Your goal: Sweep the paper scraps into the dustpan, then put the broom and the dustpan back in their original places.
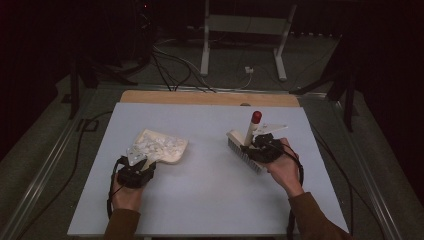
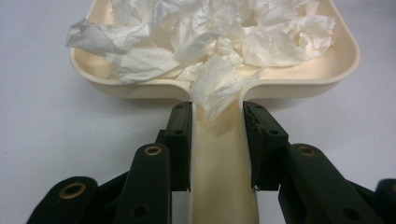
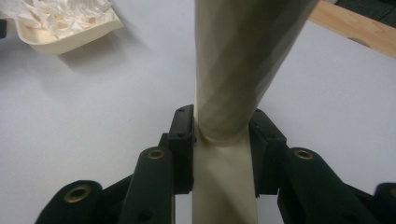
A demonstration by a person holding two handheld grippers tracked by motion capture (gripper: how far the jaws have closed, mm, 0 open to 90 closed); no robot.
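Dustpan (image 1: 162, 147) left of centre in high view, heaped with crumpled tissue (image 2: 210, 42), handle clamped by left gripper (image 2: 215, 140). Brush (image 1: 247, 145) right of centre, red-tipped there, handle pinched by right gripper (image 3: 219, 140); wooden edge (image 3: 355, 28) upper right.

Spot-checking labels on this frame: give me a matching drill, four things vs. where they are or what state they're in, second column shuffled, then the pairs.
Things:
1. dustpan
2. crumpled tissue paper
3. brush
4. red cap

Places or states:
A. at the top end of the brush's handle
B. piled inside the cream pan
C. handle clamped by the left gripper, pan flat on the table
D. handle clamped by the right gripper, bristles down on the table

Pairs: 1-C, 2-B, 3-D, 4-A
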